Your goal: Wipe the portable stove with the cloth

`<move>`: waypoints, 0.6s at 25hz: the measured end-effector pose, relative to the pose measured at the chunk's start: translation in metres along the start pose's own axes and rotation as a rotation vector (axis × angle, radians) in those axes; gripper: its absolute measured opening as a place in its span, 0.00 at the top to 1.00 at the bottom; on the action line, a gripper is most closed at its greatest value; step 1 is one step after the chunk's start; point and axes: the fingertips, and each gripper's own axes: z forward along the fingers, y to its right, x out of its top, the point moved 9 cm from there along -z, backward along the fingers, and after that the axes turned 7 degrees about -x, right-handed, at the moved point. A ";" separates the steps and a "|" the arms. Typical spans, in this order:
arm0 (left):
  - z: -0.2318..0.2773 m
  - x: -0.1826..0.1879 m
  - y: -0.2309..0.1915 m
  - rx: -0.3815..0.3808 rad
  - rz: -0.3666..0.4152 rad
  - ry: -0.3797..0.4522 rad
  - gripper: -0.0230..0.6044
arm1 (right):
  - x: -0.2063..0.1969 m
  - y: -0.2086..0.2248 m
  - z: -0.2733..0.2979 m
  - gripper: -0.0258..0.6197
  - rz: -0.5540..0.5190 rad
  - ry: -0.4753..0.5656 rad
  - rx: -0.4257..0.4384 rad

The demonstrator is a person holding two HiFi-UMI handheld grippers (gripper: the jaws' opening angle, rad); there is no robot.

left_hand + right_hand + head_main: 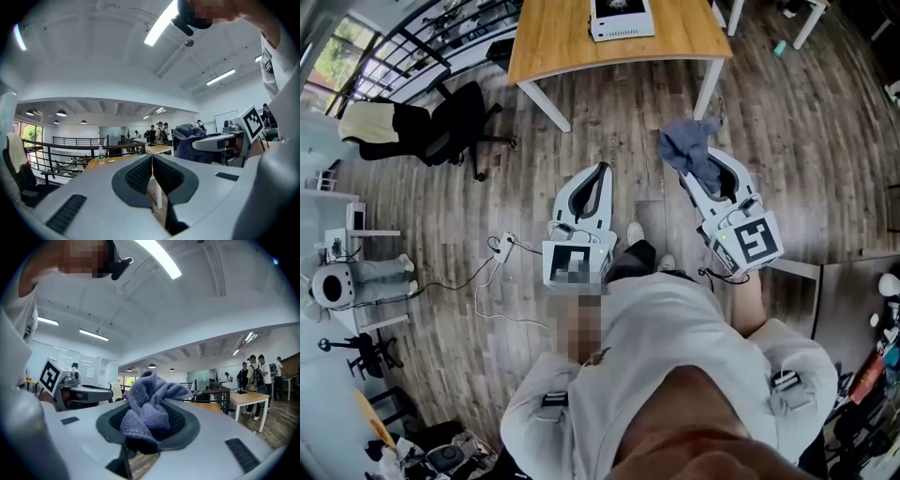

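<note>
Right tongs [151,420]: clamped on crumpled blue-grey cloth [150,404].
Left tongs [152,164]: pressed together, empty.
Stove: perhaps white flat box [622,19], wooden worktop [562,42], twelve o'clock.
Risk: bunched cloth may be dragged free in wiping.

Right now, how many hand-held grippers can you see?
2. The left hand-held gripper is over the wooden floor, jaws together, empty. The right hand-held gripper is beside it, shut on the blue cloth. None seem hidden.

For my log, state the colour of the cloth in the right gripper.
Greyish blue; the cloth shows best in the right gripper view.
</note>
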 end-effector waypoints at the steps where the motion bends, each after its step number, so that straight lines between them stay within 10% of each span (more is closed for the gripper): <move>1: 0.006 -0.002 -0.004 -0.006 -0.004 0.002 0.93 | -0.001 0.002 0.005 0.74 -0.002 -0.004 -0.004; 15: 0.070 -0.004 -0.108 -0.050 -0.012 0.020 0.93 | 0.000 0.014 0.111 0.74 -0.025 -0.044 -0.066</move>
